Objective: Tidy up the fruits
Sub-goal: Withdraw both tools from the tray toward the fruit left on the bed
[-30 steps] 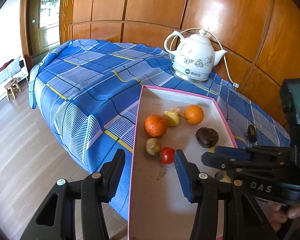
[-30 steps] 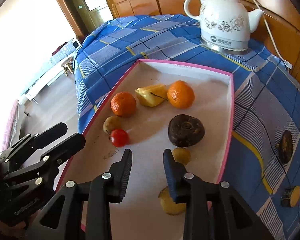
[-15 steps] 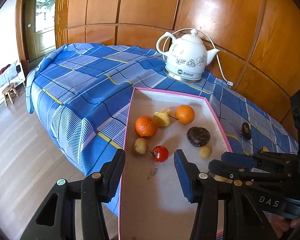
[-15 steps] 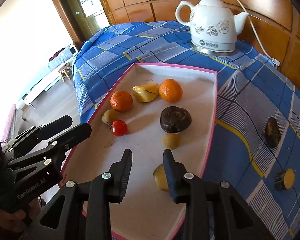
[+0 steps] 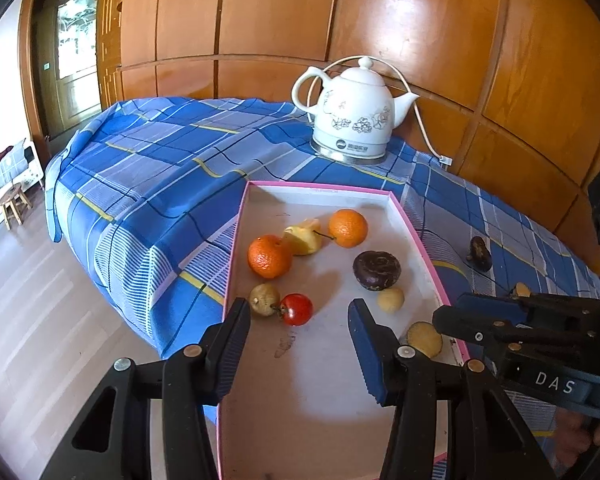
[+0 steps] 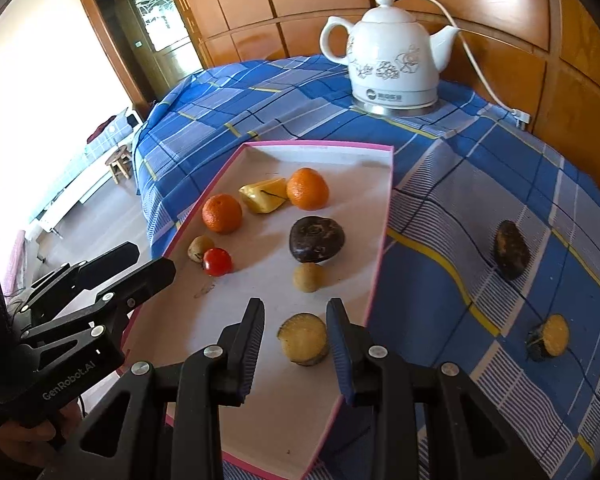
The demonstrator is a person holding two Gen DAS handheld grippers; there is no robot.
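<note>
A pink-rimmed tray on the blue checked cloth holds two oranges, a yellow fruit piece, a dark purple fruit, a red tomato, two small tan fruits and a cut yellow slice. My right gripper hovers open over the tray's near end; the slice lies on the tray below its narrow gap, untouched. My left gripper stands open and empty above the tray's near left part. A dark fruit and a cut dark-skinned piece lie on the cloth to the right.
A white flowered kettle with its cord stands behind the tray against the wood-panelled wall. The cloth hangs over the table's left edge, with wooden floor and a small stool below.
My right gripper has drawn back from the tray's middle towards its near end, so the cut slice now shows between its fingers. The left gripper stayed nearly in place.
</note>
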